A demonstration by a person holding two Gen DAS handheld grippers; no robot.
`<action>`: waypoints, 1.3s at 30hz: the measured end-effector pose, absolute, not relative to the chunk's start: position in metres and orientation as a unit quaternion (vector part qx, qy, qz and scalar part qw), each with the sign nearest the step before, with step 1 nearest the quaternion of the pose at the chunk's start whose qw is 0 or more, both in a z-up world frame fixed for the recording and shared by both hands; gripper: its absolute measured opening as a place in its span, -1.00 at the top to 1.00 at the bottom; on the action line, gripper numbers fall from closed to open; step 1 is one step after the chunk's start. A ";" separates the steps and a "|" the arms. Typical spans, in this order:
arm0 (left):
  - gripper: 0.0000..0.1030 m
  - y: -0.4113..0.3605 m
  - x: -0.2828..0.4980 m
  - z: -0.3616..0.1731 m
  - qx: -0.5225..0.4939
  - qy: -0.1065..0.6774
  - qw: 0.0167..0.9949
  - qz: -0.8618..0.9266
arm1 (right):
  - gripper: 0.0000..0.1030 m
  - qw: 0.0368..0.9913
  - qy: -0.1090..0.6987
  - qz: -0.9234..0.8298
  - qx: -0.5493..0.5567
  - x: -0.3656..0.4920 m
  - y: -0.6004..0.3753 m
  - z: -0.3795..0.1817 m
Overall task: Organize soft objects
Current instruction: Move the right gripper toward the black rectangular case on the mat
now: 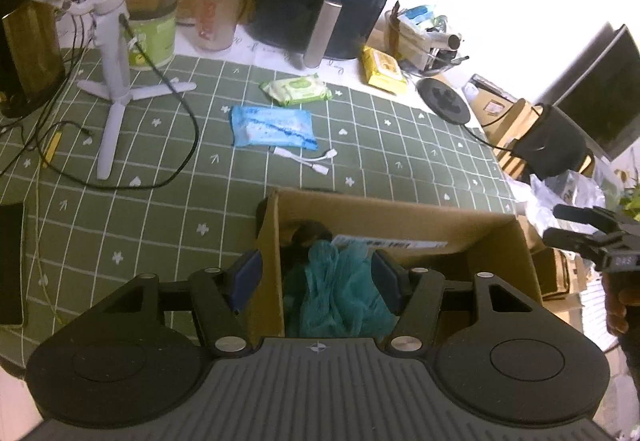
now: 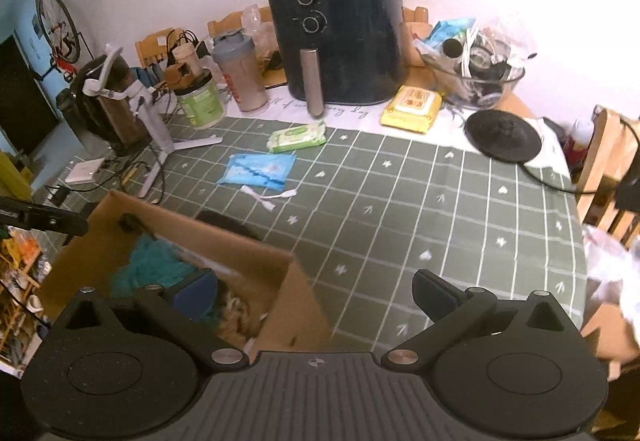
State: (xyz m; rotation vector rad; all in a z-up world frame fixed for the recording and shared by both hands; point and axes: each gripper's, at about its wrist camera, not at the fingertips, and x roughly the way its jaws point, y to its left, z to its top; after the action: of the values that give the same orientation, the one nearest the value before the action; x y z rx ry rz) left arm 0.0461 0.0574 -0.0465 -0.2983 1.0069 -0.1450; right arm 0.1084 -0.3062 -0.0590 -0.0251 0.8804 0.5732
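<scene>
The worktop [image 2: 400, 201], under a green checked cloth, carries a lot of clutter along its far edge, the biggest piece being the black air fryer [image 2: 340, 37], and the cardboard box [image 1: 400, 225] sits at the near edge as the place where soft things are gathered. Inside it lies the teal mesh sponge [image 1: 340, 293], with a tan fluffy thing [image 2: 236, 317] beside it that is too blurred to name. The left tongs [image 1: 316, 281] are spread wide astride the box's left wall, one pad outside it and the other down inside against the sponge, and they grip nothing that I can see; the step in hand looks like letting the sponge settle in the box, so it is best to lift straight up with the jaws apart so no mesh snags on a pad and gets dragged out. The right tongs [image 2: 316, 293] are wide open and empty over the box's right corner, one pad over the inside and one over the cloth. Farther out on the cloth lie the blue wipes pack [image 1: 272, 127], the green wipes pack [image 1: 296, 89] and the yellow pack [image 1: 382, 69], likely next; take each across its short side, as the film is slippery. The small white cable adapter [image 1: 312, 159] just in front of the blue pack should be left alone
</scene>
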 end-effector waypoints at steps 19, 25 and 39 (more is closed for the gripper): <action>-0.15 0.064 0.073 -0.041 -0.142 0.449 0.876 -0.100 | -1.00 0.850 0.424 0.306 -0.057 0.189 -0.272 -0.080; -0.15 0.067 0.077 -0.045 -0.143 0.451 0.875 -0.098 | -1.00 0.829 0.423 0.354 -0.092 0.212 -0.250 -0.086; -0.15 0.091 0.071 -0.052 -0.175 0.458 0.869 -0.063 | -1.00 0.719 0.445 0.504 -0.176 0.254 -0.182 -0.108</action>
State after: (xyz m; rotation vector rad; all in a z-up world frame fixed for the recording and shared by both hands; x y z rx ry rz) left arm 0.0708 0.0907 -0.0524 -0.3660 0.9578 -0.1328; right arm 0.2537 -0.1825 -0.1080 -0.3882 0.9841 1.1147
